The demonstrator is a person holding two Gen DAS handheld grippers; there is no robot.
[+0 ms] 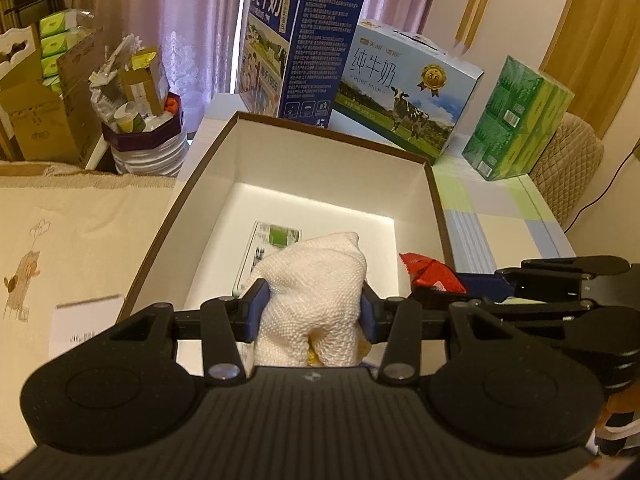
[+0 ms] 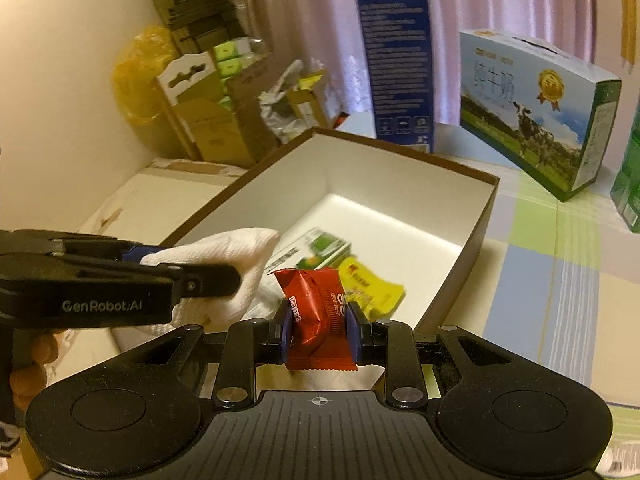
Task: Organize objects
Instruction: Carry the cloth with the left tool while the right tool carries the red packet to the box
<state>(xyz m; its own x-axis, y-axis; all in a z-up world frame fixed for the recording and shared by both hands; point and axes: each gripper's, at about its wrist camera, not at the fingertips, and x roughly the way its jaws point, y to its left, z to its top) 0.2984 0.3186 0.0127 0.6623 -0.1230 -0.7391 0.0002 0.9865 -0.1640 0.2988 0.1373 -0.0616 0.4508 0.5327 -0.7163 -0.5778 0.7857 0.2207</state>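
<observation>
2 milk cartons (image 1: 404,88) on pastel-checked table (image 1: 500,204); pink curtains (image 1: 192,28) behind

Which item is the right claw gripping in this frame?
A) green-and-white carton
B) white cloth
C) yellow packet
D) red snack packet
D: the right claw is shut on the red snack packet, while the white cloth sits in the left claw over the open box.

Between my left jaws I am pinching a white cloth (image 1: 316,300), nubbly and matt. Between my right jaws I am squeezing a red wrapper (image 2: 316,316), glossy crinkled foil. Ahead, the box (image 2: 280,184) is showing smooth matt white card.
</observation>
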